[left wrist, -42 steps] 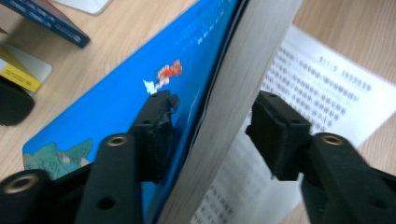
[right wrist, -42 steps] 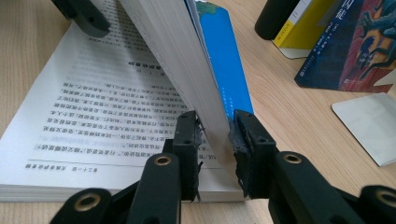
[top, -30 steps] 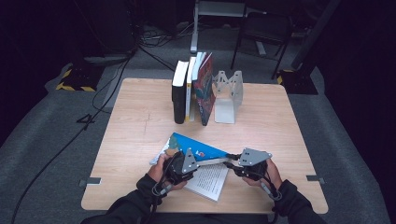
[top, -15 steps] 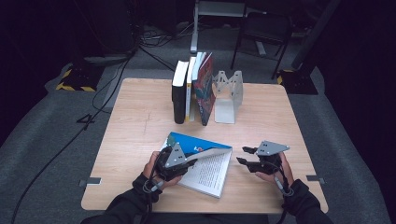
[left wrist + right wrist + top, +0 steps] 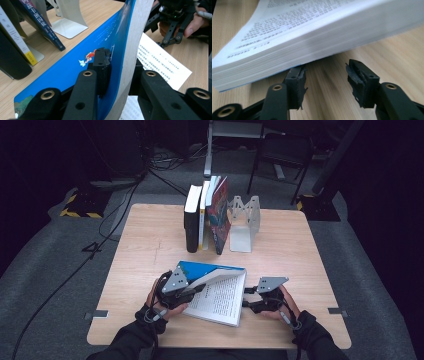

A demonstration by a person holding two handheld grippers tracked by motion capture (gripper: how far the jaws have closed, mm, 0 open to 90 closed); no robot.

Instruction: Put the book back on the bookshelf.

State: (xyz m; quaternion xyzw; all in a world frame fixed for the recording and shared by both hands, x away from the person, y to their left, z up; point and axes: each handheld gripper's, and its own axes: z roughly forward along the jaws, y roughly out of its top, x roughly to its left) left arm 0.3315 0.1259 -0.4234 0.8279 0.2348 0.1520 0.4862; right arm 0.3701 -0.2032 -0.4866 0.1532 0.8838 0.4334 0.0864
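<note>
While the left tongs [image 5: 192,292] clamp the blue-covered book's [image 5: 215,290] lifted cover and front pages to hold it open on the table [image 5: 140,240], the right tongs [image 5: 248,297], having just spread apart with nothing between them, wait beside its page edge.

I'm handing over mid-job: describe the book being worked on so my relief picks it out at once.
On the wooden table, look at the near edge, in front of the upright row of books. The open book lies there, its blue cover lifted by the left gripper; it alone lies open.
</note>
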